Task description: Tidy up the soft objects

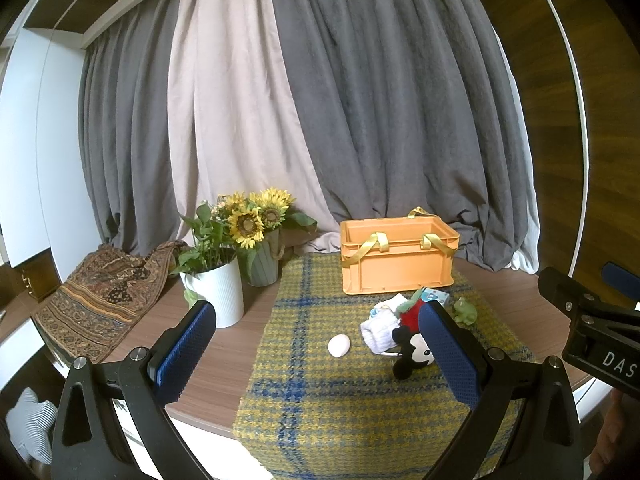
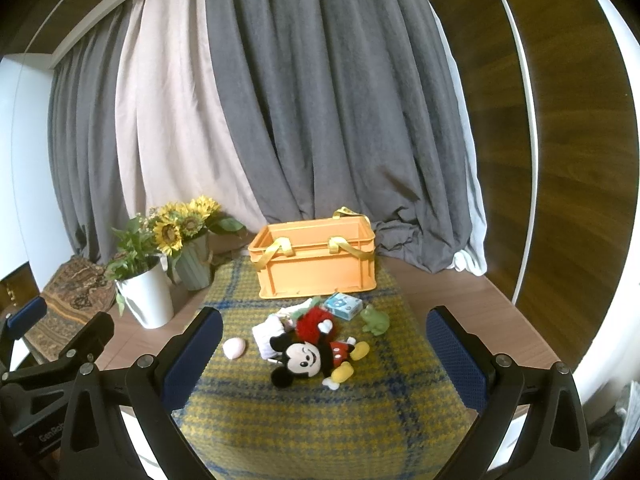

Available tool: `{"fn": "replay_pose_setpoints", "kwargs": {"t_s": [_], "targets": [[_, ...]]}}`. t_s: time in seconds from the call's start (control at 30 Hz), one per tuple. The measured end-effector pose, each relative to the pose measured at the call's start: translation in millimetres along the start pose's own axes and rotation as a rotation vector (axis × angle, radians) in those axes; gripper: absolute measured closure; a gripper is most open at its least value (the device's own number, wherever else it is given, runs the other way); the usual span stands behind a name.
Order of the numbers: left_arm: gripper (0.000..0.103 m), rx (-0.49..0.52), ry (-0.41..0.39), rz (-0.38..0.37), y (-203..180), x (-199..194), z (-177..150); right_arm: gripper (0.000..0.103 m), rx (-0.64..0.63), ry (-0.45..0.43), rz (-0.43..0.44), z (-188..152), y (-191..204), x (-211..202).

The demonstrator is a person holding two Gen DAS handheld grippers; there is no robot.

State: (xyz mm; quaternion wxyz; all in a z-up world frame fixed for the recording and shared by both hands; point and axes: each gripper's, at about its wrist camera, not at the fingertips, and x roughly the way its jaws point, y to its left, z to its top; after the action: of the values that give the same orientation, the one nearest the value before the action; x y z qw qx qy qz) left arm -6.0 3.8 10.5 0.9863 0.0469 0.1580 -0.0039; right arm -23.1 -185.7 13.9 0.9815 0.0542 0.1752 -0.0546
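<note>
An orange crate (image 2: 316, 260) with yellow ribbon handles stands at the far end of a yellow-blue plaid mat (image 2: 320, 412). In front of it lie a Mickey Mouse plush (image 2: 316, 356), a red pom-pom toy (image 2: 314, 324), white socks (image 2: 270, 332), a pale egg-shaped toy (image 2: 234, 348), a green frog (image 2: 374, 320) and a small blue box (image 2: 343, 306). My right gripper (image 2: 324, 344) is open, above the mat's near end, facing the pile. My left gripper (image 1: 316, 340) is open, further left; its right finger hides part of the Mickey plush (image 1: 412, 354). The crate (image 1: 398, 258) shows there too.
A white pot with greenery (image 1: 216, 292) and a grey-green vase of sunflowers (image 1: 262, 264) stand left of the mat on the wooden table (image 1: 224, 352). A patterned cloth (image 1: 96, 300) lies at far left. Grey and beige curtains (image 2: 280, 120) hang behind.
</note>
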Motion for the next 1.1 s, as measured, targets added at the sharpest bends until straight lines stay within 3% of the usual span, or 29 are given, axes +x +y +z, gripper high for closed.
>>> {"fn": "replay_pose_setpoints", "kwargs": {"t_s": [0.63,1.1], "targets": [[0.000,-0.001,0.020,-0.007,8.9,6.7,-4.7,0.000,0.006,0.011,0.001,-1.8,2.0,4.9],[0.000,0.061,0.135,-0.074,25.4,86.0,-6.9,0.000,0.020,0.099,-0.051,-8.5,27.0,57.9]]}}
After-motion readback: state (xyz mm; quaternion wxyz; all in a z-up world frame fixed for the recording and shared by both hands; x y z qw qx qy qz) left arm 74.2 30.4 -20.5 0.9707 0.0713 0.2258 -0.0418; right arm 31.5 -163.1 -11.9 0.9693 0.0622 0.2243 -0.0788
